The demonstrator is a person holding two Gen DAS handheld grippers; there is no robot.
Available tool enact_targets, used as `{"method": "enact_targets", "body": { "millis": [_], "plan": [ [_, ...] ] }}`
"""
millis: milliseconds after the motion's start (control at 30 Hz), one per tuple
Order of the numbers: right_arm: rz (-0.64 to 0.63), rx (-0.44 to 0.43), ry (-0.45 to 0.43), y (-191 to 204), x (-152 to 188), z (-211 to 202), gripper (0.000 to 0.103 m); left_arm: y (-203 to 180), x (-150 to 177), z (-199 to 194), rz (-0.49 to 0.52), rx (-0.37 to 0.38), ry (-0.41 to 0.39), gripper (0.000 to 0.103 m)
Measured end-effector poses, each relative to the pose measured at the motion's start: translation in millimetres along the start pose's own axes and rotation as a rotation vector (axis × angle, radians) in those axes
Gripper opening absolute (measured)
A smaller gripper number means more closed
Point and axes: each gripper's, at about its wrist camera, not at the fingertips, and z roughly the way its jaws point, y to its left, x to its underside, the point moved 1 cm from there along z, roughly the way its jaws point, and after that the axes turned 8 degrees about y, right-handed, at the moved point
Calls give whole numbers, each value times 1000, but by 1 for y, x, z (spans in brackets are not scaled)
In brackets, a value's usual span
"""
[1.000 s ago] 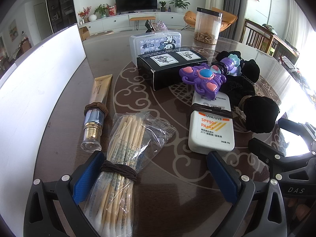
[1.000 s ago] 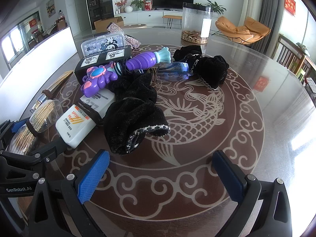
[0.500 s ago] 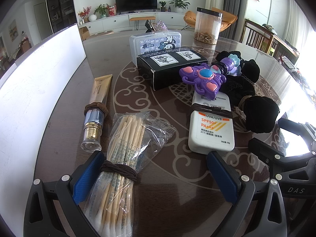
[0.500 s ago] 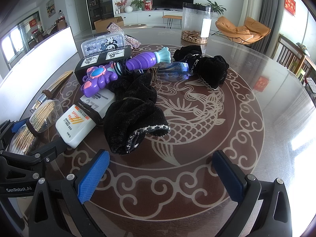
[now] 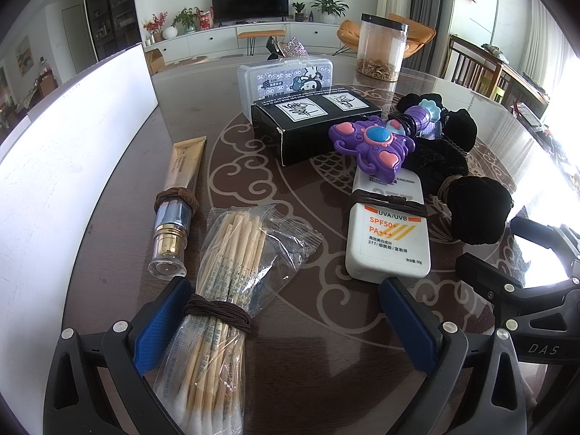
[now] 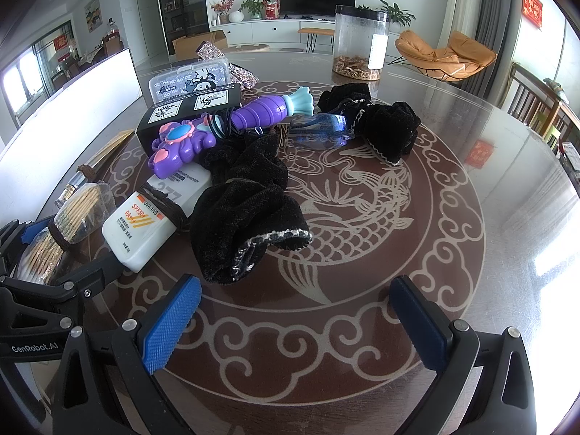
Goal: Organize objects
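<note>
A bag of cotton swabs [image 5: 224,290] tied with a brown band lies on the table, its lower part between the wide-open fingers of my left gripper [image 5: 286,322]. A gold cosmetic tube [image 5: 177,195] lies left of it. A white sunscreen bottle [image 5: 388,232] lies right, with a purple toy wand [image 6: 221,127] resting on its far end. Black velvet cloths [image 6: 246,217] lie beside it. My right gripper [image 6: 293,322] is open and empty above bare table, just before the near cloth.
A black box [image 5: 311,123] and a clear cartoon case [image 5: 286,79] stand behind. A clear jar [image 6: 360,43] stands at the far side. A blue transparent item [image 6: 322,130] lies among the cloths. A white board [image 5: 65,166] edges the table on the left.
</note>
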Motion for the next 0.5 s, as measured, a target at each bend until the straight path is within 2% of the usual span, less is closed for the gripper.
{"method": "enact_targets", "body": {
  "millis": [500],
  "plan": [
    [0,0,0,0,0,0,103,0,0,0,0,0,0,103]
  ]
}}
